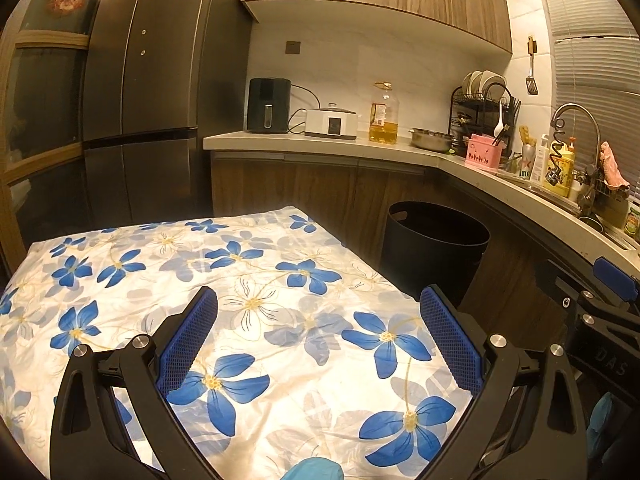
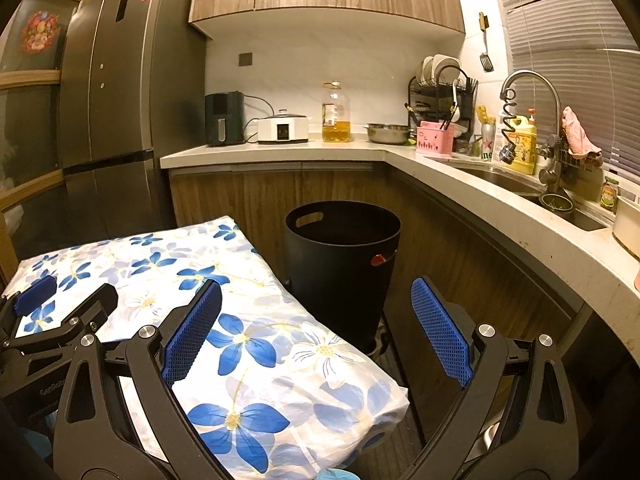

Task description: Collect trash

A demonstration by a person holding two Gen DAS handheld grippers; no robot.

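A black round bin (image 1: pixel 434 248) with a handle cutout stands on the floor past the table's far right corner; it also shows in the right wrist view (image 2: pixel 342 264), with a small red item (image 2: pixel 378 259) at its rim. No loose trash shows on the table with the blue-flower cloth (image 1: pixel 248 280). My left gripper (image 1: pixel 320 300) is open and empty above the cloth. My right gripper (image 2: pixel 318 300) is open and empty over the table's right edge, facing the bin. The left gripper shows at the left in the right wrist view (image 2: pixel 64 304), and the right gripper at the right edge of the left wrist view (image 1: pixel 608 292).
A grey fridge (image 1: pixel 152 92) stands behind the table. An L-shaped counter (image 2: pixel 280 150) holds an air fryer (image 2: pixel 224 118), a white cooker (image 2: pixel 283 128), an oil bottle (image 2: pixel 335 114), a steel bowl (image 2: pixel 388 133), a dish rack (image 2: pixel 440 88) and a sink with tap (image 2: pixel 532 120).
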